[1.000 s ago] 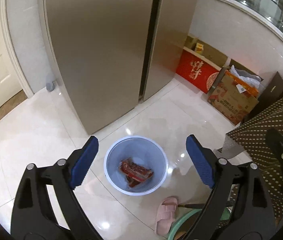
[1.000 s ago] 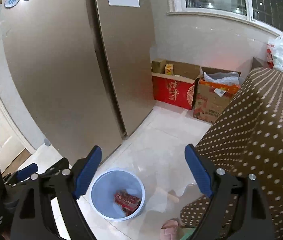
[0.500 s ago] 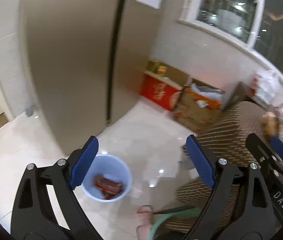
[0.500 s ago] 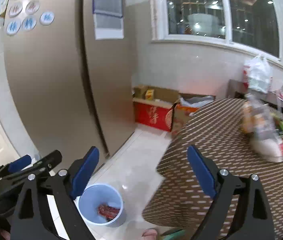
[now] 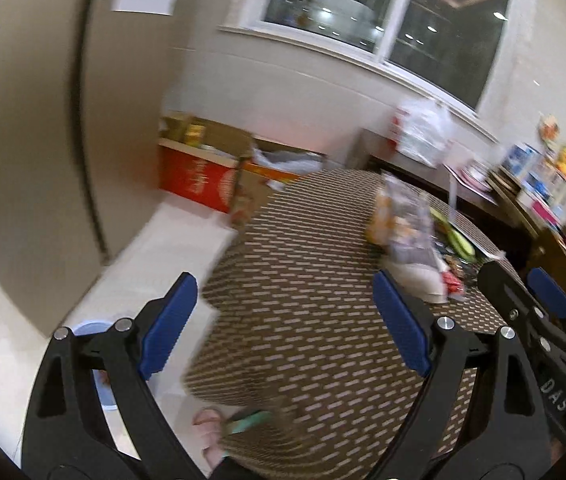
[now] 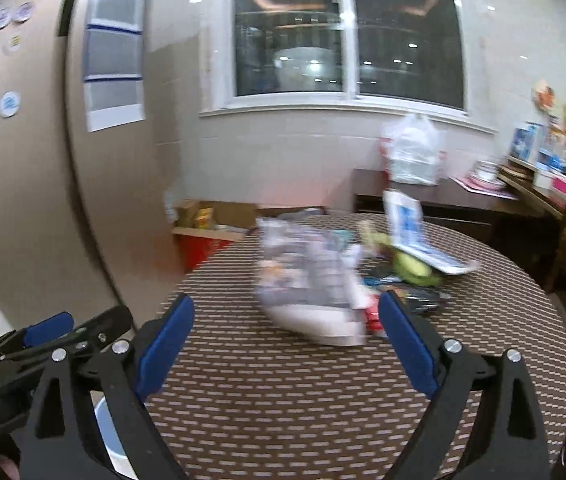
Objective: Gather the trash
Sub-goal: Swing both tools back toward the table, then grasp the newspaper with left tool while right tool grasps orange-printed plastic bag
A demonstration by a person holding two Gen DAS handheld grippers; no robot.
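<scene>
Left wrist view: the left gripper (image 5: 283, 322) was spread wide with nothing in it, aimed over the dotted tablecloth (image 5: 315, 320); the blue bin (image 5: 101, 384) sat low on the floor.

Right wrist view: the right gripper (image 6: 285, 342) was just as wide and empty, lined up on the blurry wrapper pile (image 6: 311, 280) mid-table, probably for a grab.

Both grippers' jaws wide apart, empty.
</scene>
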